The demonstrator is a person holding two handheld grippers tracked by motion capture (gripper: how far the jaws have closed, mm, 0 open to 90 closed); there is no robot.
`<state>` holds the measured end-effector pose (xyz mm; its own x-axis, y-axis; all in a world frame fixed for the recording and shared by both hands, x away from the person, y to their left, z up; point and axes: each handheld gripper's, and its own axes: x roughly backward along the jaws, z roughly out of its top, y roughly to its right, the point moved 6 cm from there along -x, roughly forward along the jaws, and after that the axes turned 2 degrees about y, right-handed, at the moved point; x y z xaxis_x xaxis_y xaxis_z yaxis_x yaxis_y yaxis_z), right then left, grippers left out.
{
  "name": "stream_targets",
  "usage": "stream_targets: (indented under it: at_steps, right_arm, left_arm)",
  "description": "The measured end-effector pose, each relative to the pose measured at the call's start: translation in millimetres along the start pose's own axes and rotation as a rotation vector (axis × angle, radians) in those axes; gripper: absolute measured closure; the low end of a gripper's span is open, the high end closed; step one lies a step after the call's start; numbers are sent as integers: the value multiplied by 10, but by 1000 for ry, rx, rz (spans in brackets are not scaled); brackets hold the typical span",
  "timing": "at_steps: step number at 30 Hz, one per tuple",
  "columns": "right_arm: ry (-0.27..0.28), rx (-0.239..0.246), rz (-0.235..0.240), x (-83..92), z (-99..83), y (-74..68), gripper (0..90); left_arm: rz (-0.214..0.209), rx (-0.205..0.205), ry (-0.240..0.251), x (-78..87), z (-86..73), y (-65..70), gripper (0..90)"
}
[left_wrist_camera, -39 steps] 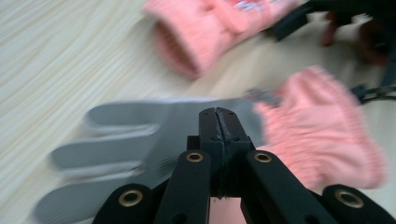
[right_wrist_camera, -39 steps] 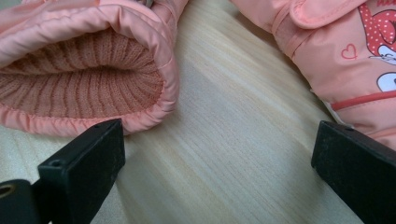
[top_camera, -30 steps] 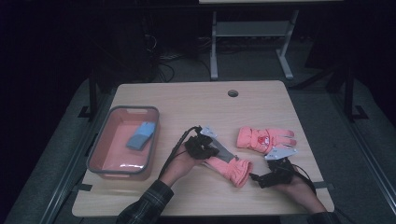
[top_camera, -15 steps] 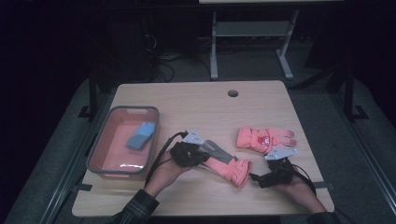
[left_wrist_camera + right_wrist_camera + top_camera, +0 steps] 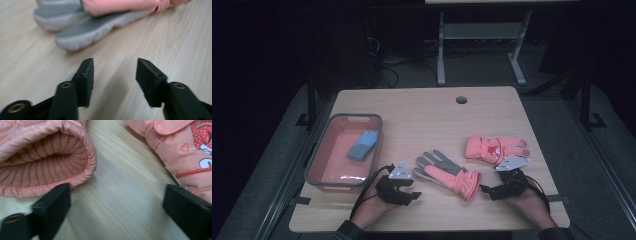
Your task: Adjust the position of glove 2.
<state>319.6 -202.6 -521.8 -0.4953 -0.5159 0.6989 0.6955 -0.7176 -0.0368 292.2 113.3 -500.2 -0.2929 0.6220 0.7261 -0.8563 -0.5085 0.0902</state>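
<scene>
Fingers of the left gripper (image 5: 113, 72) stand apart with bare bench (image 5: 432, 110) between them, holding nothing; just ahead lie the grey fingertips of a pink glove (image 5: 100, 22). Fingers of the right gripper (image 5: 117, 202) are spread wide and empty, the same glove's ribbed cuff (image 5: 42, 162) close to one side and a second pink glove (image 5: 190, 150) with a printed picture close to the other. Both gloves lie near the bench's front edge, right of centre. By the left edge sits a grey-rimmed tub (image 5: 314, 160) with a blue sponge (image 5: 363, 145) inside.
</scene>
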Motion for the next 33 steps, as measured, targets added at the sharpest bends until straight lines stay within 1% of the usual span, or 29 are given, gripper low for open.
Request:
stream_targets:
  at_steps: [1,2,3,4,5,6,7,8,9,11,12,14,16,17,18,21,24,28,33]
  right_arm:
    - [-1,0,2,14,4,0,167]
    - [-10,-4,0,33,10,5,223]
    - [-14,-13,2,60,17,8,301]
    - [-11,-13,7,83,26,8,359]
    - [-4,-14,11,104,39,13,415]
    - [2,-24,15,127,55,18,491]
    - [5,-32,17,143,69,19,539]
    - [7,-30,6,168,93,39,599]
    - [6,-38,-9,182,109,61,666]
    - [-16,-58,-34,203,118,124,783]
    - [-20,-68,-43,206,114,149,836]
    - [-37,-94,-58,210,86,220,894]
    - [-44,-111,-74,216,56,296,899]
    - [-53,-127,-78,216,41,323,899]
    - [-59,-133,-85,209,27,354,899]
    - [-62,-131,-115,189,16,473,899]
    - [-60,-149,-159,184,44,639,899]
    - [-52,-158,-209,141,97,844,899]
    - [-48,-171,-247,38,187,1073,898]
  left_arm:
    - [14,-3,2,-1,-31,-10,406]
    - [22,4,3,2,-65,-14,381]
    - [28,10,13,0,-84,-17,352]
    - [36,10,13,0,-101,-27,324]
    - [47,2,12,-4,-118,-40,290]
    - [52,-8,5,-7,-132,-52,259]
    - [59,-11,12,-12,-141,-53,235]
    - [65,-22,10,-16,-148,-57,213]
    - [71,-26,14,-25,-150,-59,196]
    - [77,-38,25,-39,-157,-61,168]
    - [80,-48,41,-55,-165,-60,152]
    - [71,-56,65,-64,-176,-62,126]
    - [67,-55,78,-68,-179,-68,125]
    - [66,-56,84,-71,-181,-74,125]
    - [63,-56,82,-72,-179,-76,124]
    - [60,-57,80,-74,-176,-82,124]
    - [60,-57,80,-74,-176,-83,124]
    - [59,-58,81,-78,-173,-85,123]
    - [59,-58,81,-87,-162,-92,123]
